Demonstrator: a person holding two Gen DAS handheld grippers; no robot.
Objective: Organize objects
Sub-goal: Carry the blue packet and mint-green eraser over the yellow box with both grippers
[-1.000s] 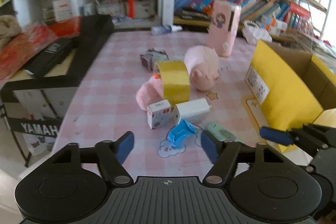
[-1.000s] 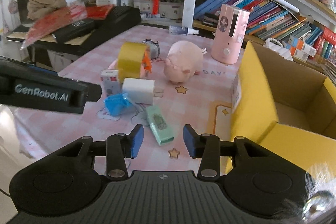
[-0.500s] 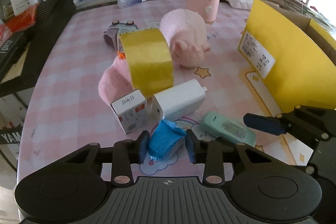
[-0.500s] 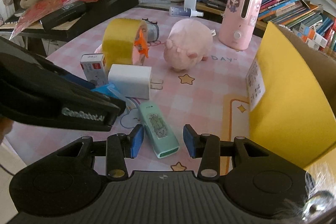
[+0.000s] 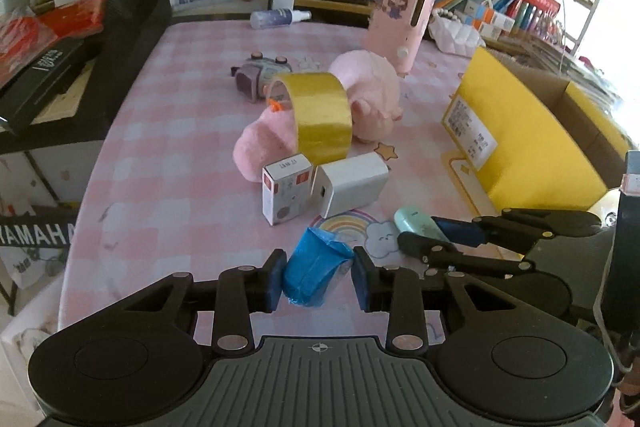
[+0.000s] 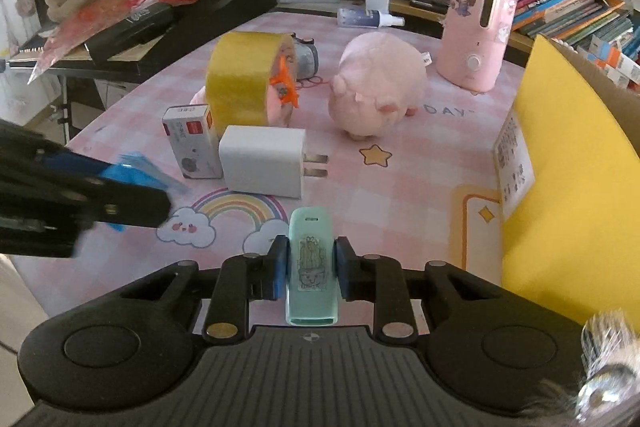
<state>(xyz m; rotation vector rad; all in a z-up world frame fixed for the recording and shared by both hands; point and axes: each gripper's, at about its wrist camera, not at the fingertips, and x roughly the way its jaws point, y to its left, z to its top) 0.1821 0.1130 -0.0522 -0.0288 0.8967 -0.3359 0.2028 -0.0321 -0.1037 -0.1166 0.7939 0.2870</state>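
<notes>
Near edge of desk point(image 5: 168, 131): left tongs point(image 5: 319, 279) clamp blue wrapped packet point(image 5: 316, 273), right tongs point(image 6: 307, 265) clamp mint green case point(image 6: 311, 267); lift both straight, steady, toward yellow box point(image 6: 568, 195) at right.

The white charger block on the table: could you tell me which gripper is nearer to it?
Hard to call. The left gripper, around the blue packet, and the right gripper, around the mint device, sit similarly close before the white charger.
</notes>
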